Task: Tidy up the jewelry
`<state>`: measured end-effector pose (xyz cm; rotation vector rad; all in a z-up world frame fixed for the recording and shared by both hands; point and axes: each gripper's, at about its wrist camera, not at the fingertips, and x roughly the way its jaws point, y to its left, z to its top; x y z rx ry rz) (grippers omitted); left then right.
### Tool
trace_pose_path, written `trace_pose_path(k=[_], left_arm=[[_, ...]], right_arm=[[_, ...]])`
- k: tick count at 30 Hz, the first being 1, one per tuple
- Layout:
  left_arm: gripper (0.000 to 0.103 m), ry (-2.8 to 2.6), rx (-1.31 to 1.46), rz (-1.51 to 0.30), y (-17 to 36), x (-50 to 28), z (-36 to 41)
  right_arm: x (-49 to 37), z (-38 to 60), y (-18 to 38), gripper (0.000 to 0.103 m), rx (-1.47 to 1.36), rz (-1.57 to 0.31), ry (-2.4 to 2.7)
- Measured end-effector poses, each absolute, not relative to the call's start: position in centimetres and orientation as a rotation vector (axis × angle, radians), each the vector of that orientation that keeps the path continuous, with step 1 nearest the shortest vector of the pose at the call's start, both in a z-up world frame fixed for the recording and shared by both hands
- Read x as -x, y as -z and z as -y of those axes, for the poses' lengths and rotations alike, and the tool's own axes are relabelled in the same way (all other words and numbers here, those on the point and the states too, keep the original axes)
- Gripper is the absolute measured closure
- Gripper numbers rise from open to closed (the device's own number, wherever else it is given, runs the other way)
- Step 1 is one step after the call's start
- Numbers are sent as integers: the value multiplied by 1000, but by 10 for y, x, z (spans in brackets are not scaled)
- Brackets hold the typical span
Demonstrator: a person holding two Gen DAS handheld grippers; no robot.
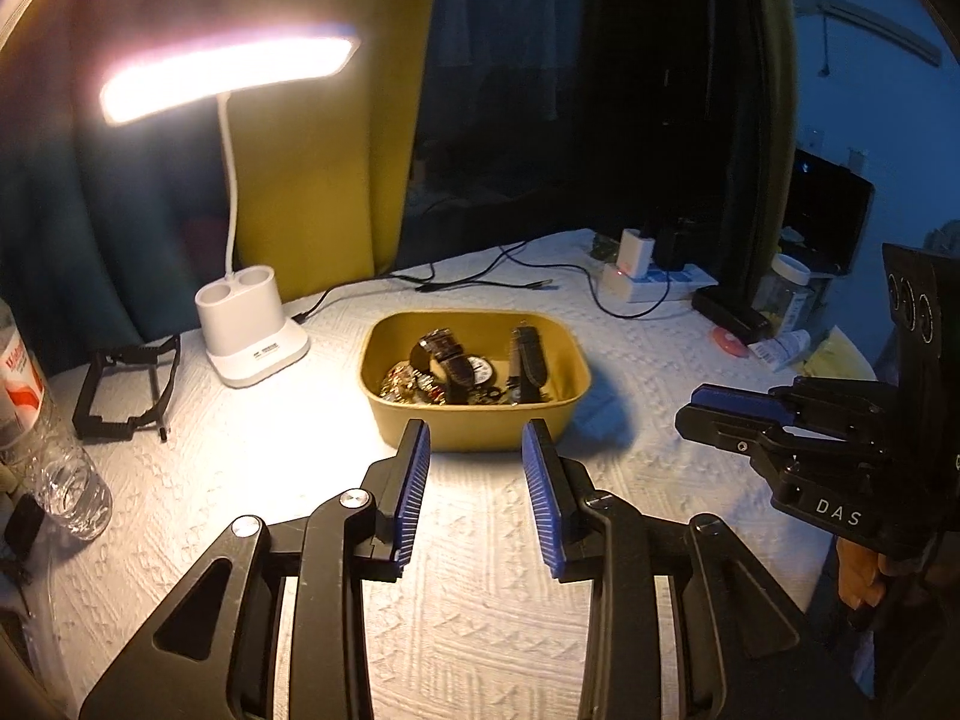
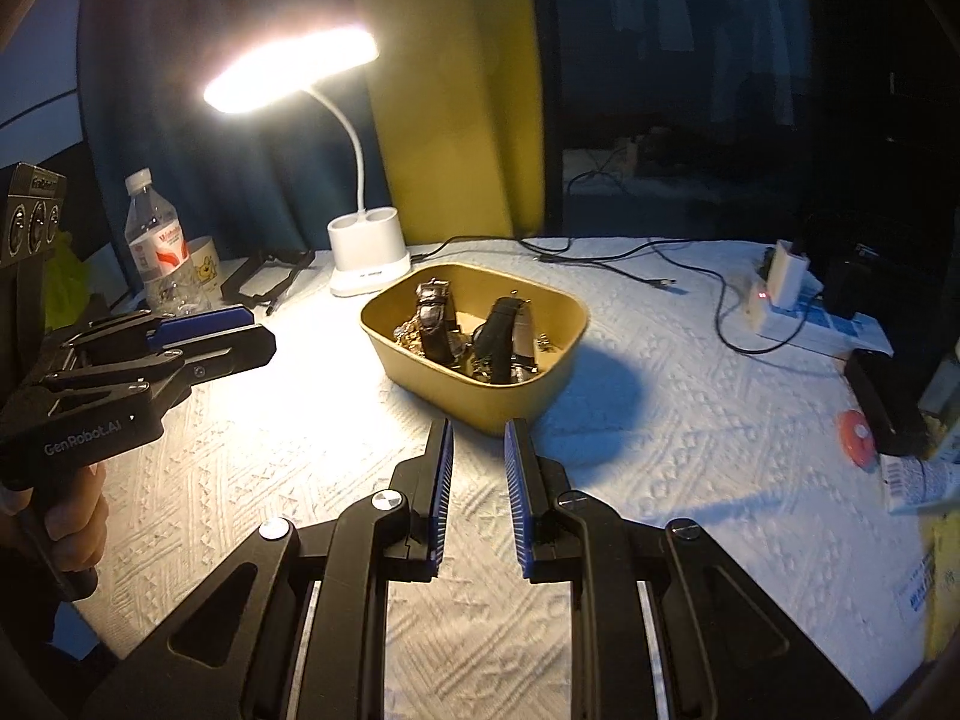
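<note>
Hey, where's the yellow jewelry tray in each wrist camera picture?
Left wrist view: the yellow tray sits at centre, just beyond the open fingertips.
Right wrist view: the yellow tray is at centre, slightly above the middle.
Shared landmark: the white desk lamp stands left of and behind it.

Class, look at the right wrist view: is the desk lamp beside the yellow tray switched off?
No, the desk lamp glows brightly and lights the cloth around the yellow tray.
</note>
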<state>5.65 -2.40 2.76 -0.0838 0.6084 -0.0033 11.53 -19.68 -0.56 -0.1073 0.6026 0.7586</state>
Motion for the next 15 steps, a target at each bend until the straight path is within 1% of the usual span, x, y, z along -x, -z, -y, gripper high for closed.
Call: trace_pose_path(k=[2, 5, 6, 7, 9, 15], left_arm=[[66, 10, 77, -596, -32, -54, 29], [61, 15, 76, -573, -39, -51, 33], [59, 18, 76, -566, -41, -49, 34], [53, 19, 75, -558, -44, -49, 35], [48, 14, 80, -540, -49, -47, 35], [47, -7, 91, -539, -56, -47, 32]], right_arm=[[-114, 203, 2, 85, 96, -594, -748], [-111, 212, -4, 85, 87, -577, -731], [-110, 215, -6, 85, 84, -570, -726], [-109, 217, -9, 85, 80, -562, -721], [-108, 221, -13, 85, 74, -549, -711], [-107, 224, -19, 85, 72, -533, -698]])
